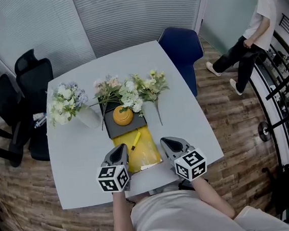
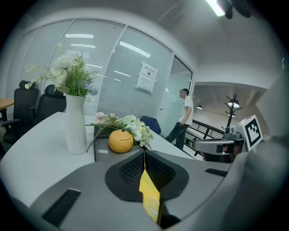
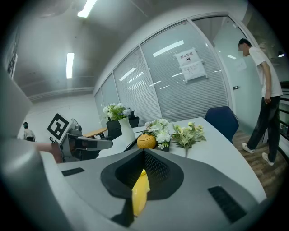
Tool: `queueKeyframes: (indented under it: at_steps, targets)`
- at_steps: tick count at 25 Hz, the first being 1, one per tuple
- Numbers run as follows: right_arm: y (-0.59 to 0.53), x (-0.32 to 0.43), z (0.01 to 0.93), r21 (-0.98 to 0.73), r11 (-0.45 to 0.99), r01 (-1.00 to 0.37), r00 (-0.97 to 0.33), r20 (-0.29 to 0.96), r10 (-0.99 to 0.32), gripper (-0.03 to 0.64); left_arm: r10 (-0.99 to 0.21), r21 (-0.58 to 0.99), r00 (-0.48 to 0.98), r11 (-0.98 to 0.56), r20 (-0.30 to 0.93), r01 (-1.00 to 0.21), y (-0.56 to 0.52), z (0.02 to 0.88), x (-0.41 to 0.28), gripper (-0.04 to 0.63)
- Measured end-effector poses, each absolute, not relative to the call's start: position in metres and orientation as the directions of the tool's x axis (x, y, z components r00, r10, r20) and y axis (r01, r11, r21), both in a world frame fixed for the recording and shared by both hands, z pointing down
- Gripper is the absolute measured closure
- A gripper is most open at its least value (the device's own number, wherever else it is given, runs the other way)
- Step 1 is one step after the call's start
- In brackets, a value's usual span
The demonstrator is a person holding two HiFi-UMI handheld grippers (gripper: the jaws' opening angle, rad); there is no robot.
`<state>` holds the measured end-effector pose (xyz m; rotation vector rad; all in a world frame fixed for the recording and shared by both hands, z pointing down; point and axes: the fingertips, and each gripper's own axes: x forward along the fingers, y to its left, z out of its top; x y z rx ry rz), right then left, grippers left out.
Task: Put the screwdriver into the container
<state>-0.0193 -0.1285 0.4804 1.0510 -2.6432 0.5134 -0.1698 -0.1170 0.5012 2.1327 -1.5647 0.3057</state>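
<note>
- Left gripper (image 1: 122,149), at the lower middle of the head view, is clamped shut on the near edge of a flat yellow pouch (image 1: 147,150). Its own view shows a thin yellow sheet pinched between the jaws.
- Right gripper (image 1: 165,142), just right of it, is likewise closed. Its own view shows the same yellow material caught between the jaws, so both grippers grip the pouch from either side of its near end.
- The screwdriver (image 1: 135,138), yellow-handled, lies slantwise within the pouch's outline at the centre of the frame. It sits between the grippers and the dark tray (image 1: 135,124) above them. Neither gripper touches it, and I cannot tell whether it rests on top of the pouch or already inside it.
- A round orange pot (image 1: 123,115) sits on the tray among loose flower stems, and a white vase (image 1: 86,117) stands to the left on the counter (image 1: 77,154).
- My reading is that the pouch is the container and its mouth is being handled, though the pot could be meant instead. The pictures do not settle it.
- If the pouch is the container, the next move calls for parting its two layers. One gripper must then let go to fetch the screwdriver by its handle while the other holds the mouth open.
- A person (image 1: 251,36) walks at the upper right, well apart from the counter.
</note>
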Motion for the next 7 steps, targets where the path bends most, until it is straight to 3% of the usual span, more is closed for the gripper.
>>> queueKeyframes:
  at_steps: [7]
  targets:
    - [-0.1307, -0.0212, 0.4811, -0.227, 0.679, -0.698, -0.708, 0.357, -0.609, 0.601, -0.835, 0.251, 0.324, -0.231, 0.446, -0.940, -0.1184, 0.5026, -0.1730, 0.584]
